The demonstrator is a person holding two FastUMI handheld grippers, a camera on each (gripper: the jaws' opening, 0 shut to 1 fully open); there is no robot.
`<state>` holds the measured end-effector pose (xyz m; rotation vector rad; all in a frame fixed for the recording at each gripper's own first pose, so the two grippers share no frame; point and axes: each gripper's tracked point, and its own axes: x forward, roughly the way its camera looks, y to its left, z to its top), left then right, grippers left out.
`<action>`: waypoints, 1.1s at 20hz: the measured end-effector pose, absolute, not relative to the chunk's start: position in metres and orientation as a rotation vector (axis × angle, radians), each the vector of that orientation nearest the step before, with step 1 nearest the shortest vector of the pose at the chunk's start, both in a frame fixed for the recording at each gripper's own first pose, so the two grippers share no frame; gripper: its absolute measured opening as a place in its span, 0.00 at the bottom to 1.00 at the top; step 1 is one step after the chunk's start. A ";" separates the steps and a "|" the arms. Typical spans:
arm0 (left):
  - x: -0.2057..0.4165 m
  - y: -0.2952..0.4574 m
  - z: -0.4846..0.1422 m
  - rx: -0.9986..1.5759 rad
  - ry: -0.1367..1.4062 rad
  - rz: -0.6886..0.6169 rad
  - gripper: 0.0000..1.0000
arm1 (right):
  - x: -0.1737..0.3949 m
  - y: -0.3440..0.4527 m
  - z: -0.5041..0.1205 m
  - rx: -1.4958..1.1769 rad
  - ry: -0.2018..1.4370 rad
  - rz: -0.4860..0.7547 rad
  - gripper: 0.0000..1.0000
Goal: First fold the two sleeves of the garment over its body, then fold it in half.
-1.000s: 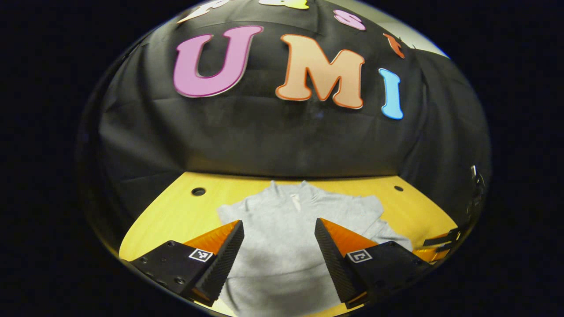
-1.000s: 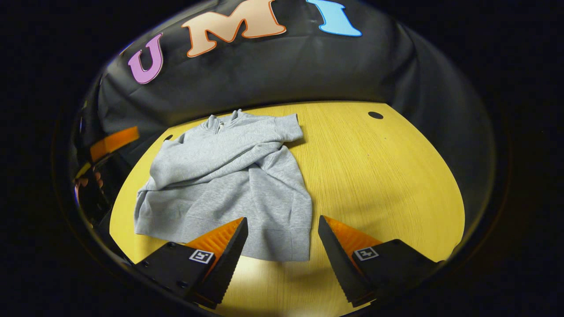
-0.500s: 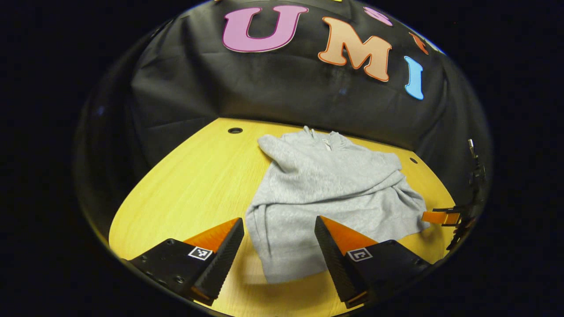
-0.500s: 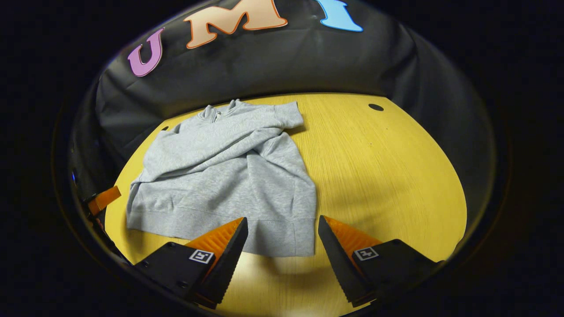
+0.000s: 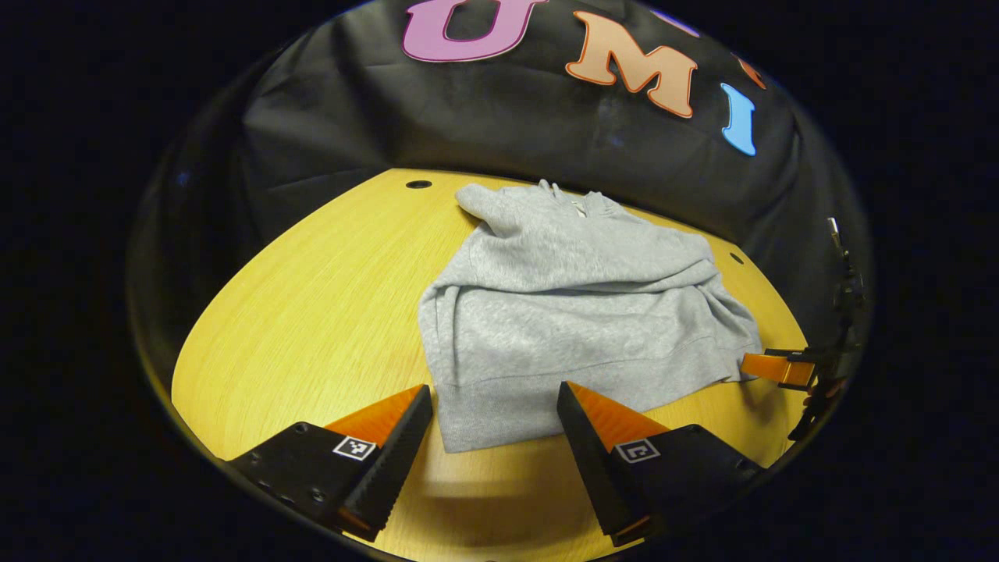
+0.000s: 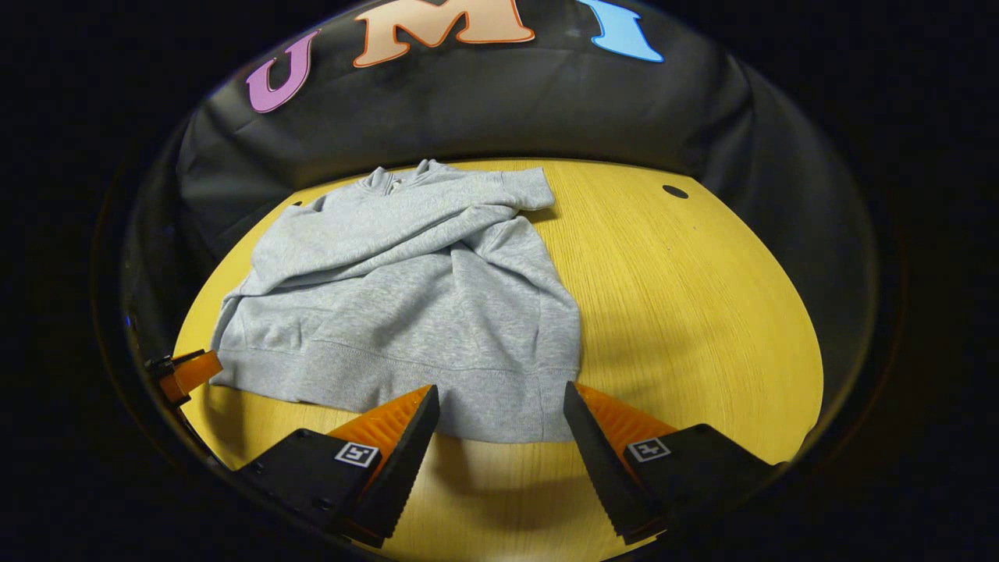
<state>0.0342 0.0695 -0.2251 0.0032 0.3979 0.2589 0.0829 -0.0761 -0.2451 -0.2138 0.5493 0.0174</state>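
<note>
My left claw point(image 5: 493, 437) hangs with its fingers spread apart above the near hem of the grey sweatshirt point(image 5: 577, 312), gripping nothing. My right claw point(image 6: 499, 433) is likewise spread wide and empty over the hem's other corner. The sweatshirt lies on the yellow table point(image 6: 702, 312), both sleeves folded across its body, collar toward the far edge. Beyond it, small round holes point(image 6: 675, 191) mark the tabletop before the black cloth wall point(image 6: 484, 101).

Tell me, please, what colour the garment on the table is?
The garment is plain light grey, seen best in the right gripper view.
</note>
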 end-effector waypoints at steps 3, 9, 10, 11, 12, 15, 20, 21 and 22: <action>0.034 0.070 -0.230 0.008 0.406 0.275 0.95 | 0.083 -0.075 -0.246 -0.230 0.540 0.016 0.96; 0.039 0.067 -0.233 0.096 0.392 0.273 0.92 | 0.083 -0.075 -0.248 -0.228 0.526 0.026 0.98; 0.038 0.068 -0.233 0.078 0.385 0.280 0.83 | 0.083 -0.073 -0.248 -0.225 0.529 0.031 0.96; 0.039 0.069 -0.232 0.069 0.376 0.282 0.81 | 0.084 -0.071 -0.249 -0.225 0.529 0.039 0.88; 0.040 0.069 -0.234 0.064 0.379 0.277 0.75 | 0.084 -0.068 -0.250 -0.228 0.529 0.048 0.82; 0.046 0.061 -0.233 0.034 0.375 0.246 0.47 | 0.084 -0.058 -0.252 -0.229 0.537 0.084 0.48; 0.053 0.055 -0.232 -0.065 0.380 0.248 0.04 | 0.085 -0.056 -0.254 -0.189 0.563 0.093 0.16; 0.053 0.055 -0.232 -0.066 0.388 0.246 0.02 | 0.085 -0.056 -0.254 -0.174 0.573 0.098 0.11; 0.053 0.055 -0.232 -0.063 0.394 0.244 0.00 | 0.084 -0.054 -0.254 -0.163 0.587 0.103 0.10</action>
